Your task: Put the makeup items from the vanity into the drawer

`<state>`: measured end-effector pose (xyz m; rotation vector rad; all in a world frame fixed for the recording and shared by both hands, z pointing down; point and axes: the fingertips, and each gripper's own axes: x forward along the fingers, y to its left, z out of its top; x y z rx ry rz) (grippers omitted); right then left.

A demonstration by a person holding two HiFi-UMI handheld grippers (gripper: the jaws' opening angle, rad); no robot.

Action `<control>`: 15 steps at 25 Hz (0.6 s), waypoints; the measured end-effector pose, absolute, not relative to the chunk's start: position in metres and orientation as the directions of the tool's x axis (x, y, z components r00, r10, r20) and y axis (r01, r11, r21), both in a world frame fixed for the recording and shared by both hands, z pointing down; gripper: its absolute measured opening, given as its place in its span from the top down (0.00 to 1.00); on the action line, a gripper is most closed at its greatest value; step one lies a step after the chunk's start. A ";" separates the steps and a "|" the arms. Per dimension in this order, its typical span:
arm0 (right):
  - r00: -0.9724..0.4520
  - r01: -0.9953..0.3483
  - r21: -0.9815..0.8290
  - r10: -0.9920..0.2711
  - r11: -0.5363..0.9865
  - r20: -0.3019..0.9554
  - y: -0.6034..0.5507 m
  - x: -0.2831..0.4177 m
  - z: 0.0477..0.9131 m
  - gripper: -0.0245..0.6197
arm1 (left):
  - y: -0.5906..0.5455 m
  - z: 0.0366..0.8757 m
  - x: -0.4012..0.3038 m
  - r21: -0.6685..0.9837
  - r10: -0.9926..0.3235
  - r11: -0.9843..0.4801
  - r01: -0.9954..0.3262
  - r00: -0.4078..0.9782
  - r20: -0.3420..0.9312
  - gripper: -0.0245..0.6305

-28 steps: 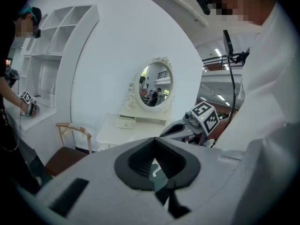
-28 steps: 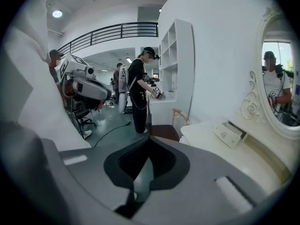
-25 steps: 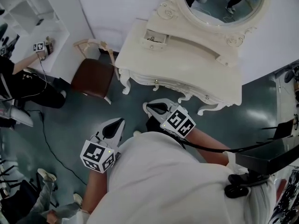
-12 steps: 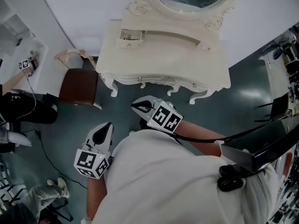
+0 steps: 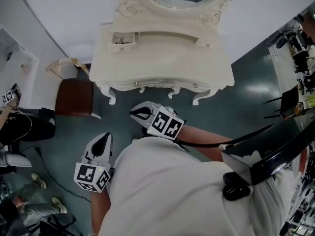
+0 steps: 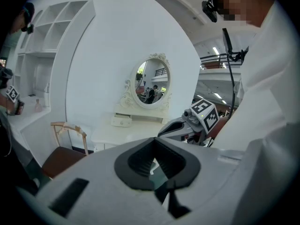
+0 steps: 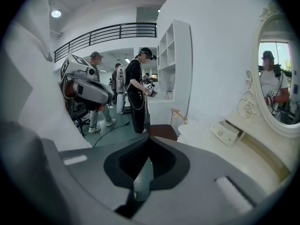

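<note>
My left gripper (image 5: 103, 139) and right gripper (image 5: 139, 114) were both pressed together on nothing. The desk (image 5: 162, 58) stood at twelve o'clock, its little drawer (image 5: 120, 40) open at eleven. Makeup items were too small to make out; I expected them light, slick, breakable, best pinched mid-body.
</note>
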<state>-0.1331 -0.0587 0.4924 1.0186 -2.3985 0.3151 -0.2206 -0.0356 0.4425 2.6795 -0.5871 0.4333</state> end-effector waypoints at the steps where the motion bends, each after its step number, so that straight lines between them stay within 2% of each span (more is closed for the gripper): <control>1: -0.588 -0.721 -0.012 -0.603 0.692 0.538 -0.059 -0.133 0.493 0.96 | -0.036 0.443 -0.220 0.281 -0.339 -0.847 -0.451 0.866 0.367 0.96; 15: -0.580 -0.721 0.001 -0.605 0.693 0.546 -0.064 -0.118 0.496 0.96 | -0.042 0.447 -0.205 0.293 -0.324 -0.849 -0.439 0.872 0.368 0.96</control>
